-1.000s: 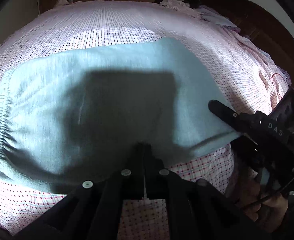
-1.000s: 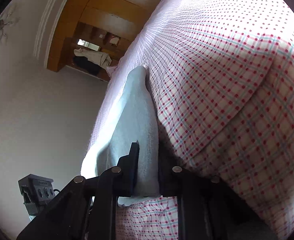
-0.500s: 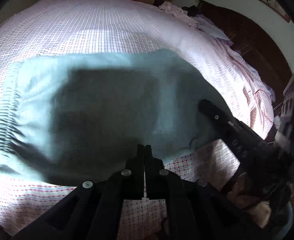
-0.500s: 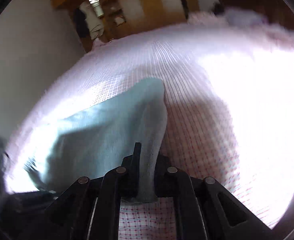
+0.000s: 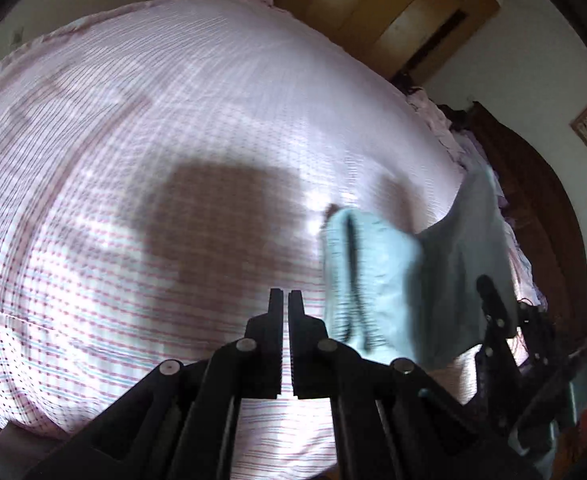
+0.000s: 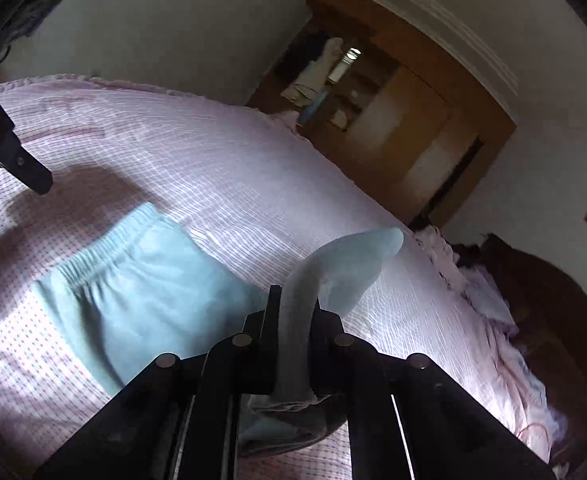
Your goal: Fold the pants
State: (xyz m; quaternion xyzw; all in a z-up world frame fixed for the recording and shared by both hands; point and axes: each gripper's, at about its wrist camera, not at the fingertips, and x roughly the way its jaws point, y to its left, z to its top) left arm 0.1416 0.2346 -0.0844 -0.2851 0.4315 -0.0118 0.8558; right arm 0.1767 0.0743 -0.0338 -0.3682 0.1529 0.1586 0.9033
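Since a second ago the left gripper (image 5: 285, 296) has swung off the pants (image 5: 377, 280), which lay under it; in its view now it hangs over bare checked sheet on the bed (image 5: 133, 120), jaws clenched on nothing. My guess is it let go so the other hand could carry the fold alone. The cloth sits off toward the bed's right side in this view, one end lifted by the right gripper (image 5: 489, 292). Ahead and leftward the bed lies clear to its far edge.

From the right wrist, the right gripper (image 6: 293, 312) is clamped tight on a bunched leg end of the pants (image 6: 141, 280), which arches up and flops forward past the jaws. The waistband end lies flat on the sheet (image 6: 253, 184), near the bed's left side in this view. Beside it hangs the left gripper (image 6: 33, 176), apart from the cloth. Plenty of open bed (image 6: 373, 320) remains beyond and to the right for laying the leg over.
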